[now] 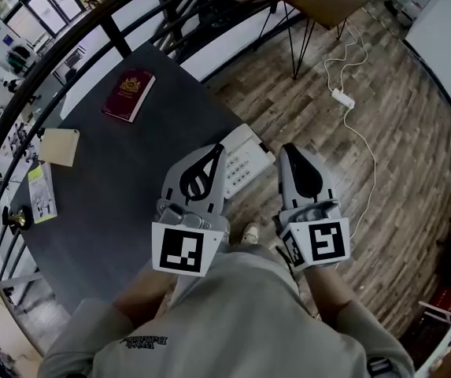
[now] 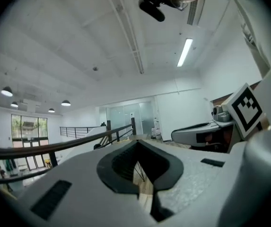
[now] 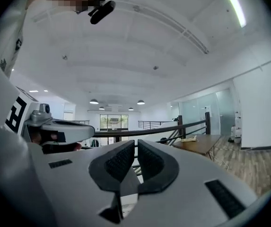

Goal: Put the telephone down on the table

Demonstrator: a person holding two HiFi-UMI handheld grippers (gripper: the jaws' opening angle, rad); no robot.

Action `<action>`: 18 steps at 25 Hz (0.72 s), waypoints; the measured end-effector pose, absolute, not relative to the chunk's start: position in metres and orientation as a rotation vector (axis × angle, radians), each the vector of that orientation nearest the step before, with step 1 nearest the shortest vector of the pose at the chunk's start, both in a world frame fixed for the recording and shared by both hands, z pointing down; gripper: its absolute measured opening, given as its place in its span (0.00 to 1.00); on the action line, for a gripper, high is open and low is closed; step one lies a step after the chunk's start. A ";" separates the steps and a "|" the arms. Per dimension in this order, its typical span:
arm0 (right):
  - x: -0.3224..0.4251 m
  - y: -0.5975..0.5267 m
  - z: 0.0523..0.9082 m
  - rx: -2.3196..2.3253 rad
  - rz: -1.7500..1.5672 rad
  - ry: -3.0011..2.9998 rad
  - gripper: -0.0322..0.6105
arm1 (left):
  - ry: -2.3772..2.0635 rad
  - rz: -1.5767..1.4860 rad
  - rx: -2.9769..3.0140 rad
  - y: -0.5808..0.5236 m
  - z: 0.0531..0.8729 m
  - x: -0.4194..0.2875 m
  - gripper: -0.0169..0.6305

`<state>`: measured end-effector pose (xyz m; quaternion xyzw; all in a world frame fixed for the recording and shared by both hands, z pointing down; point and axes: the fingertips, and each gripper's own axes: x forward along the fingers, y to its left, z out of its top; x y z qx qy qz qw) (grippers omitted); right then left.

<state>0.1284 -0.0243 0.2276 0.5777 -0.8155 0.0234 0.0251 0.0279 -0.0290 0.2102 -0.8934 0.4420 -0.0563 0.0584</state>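
1. One white rectangular push-button telephone (image 1: 246, 161) lies flat at the near corner of the dark grey table (image 1: 123, 203), below and between both claws, touching neither.
2. The table edge runs under the left claw (image 1: 215, 151). Open wood-plank floor (image 1: 382, 156) spreads beyond the right claw (image 1: 289, 150).
3. The left claw's tips are pressed together and it holds nothing. The right claw's pads are almost touching, with nothing between them.
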 end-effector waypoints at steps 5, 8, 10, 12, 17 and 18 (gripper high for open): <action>0.127 0.000 0.218 1.764 0.049 -2.539 0.07 | 1.249 -0.235 -2.631 -0.005 0.207 0.034 0.03; 0.125 0.011 0.219 1.768 0.023 -2.538 0.06 | 1.314 -0.125 -2.699 0.003 0.209 0.031 0.03; 0.125 0.019 0.217 1.756 -0.004 -2.542 0.05 | 1.334 -0.098 -2.717 0.008 0.213 0.031 0.03; 0.124 0.025 0.216 1.732 -0.023 -2.550 0.05 | 1.322 -0.132 -2.698 0.012 0.218 0.033 0.03; 0.117 0.031 0.212 1.704 -0.075 -2.558 0.05 | 1.331 -0.162 -2.672 0.011 0.224 0.024 0.03; 0.116 0.031 0.211 1.699 -0.078 -2.560 0.05 | 1.340 -0.154 -2.670 0.011 0.222 0.022 0.03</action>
